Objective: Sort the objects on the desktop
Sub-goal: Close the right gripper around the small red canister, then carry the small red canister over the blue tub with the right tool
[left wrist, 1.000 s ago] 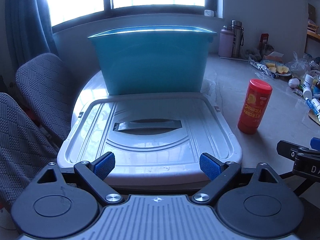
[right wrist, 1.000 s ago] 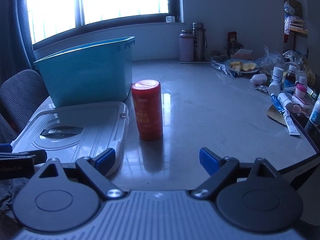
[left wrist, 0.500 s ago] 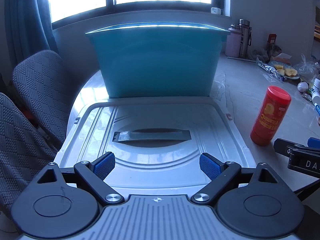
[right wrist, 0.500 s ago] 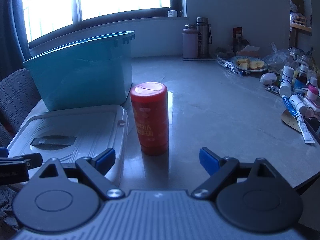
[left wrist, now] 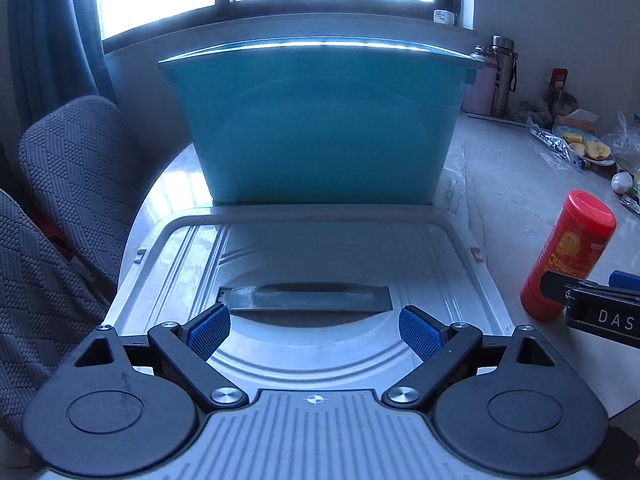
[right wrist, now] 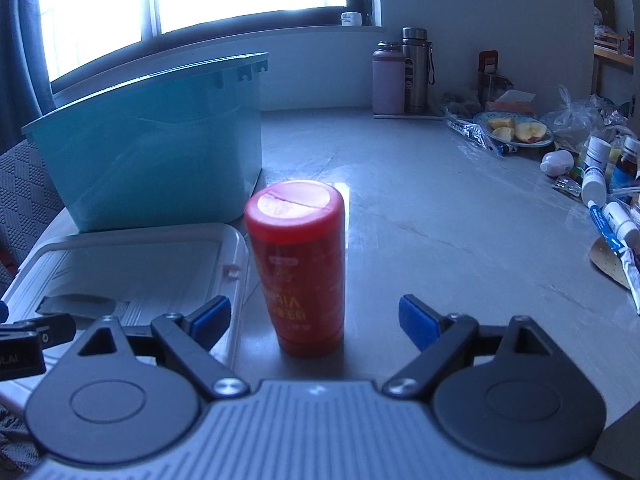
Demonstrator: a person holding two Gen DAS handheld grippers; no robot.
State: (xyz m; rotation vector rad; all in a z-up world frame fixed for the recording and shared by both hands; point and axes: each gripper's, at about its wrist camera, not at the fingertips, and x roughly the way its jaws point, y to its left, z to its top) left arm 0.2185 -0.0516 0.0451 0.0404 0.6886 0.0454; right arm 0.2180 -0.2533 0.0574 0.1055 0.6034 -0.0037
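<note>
1. 1 red bottle stands on the table, beside 1 white lid and 1 blue bin.
2. The right gripper is wide open, holding nothing; the bottle stands just ahead of it.
3. The left gripper is wide open over the lid, holding nothing.

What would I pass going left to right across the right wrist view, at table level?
Teal bin → white lid lying flat → red canister, upright, ahead of the open right claw → pink and steel flasks → plate of apple slices → small bottles and tubes.
</note>
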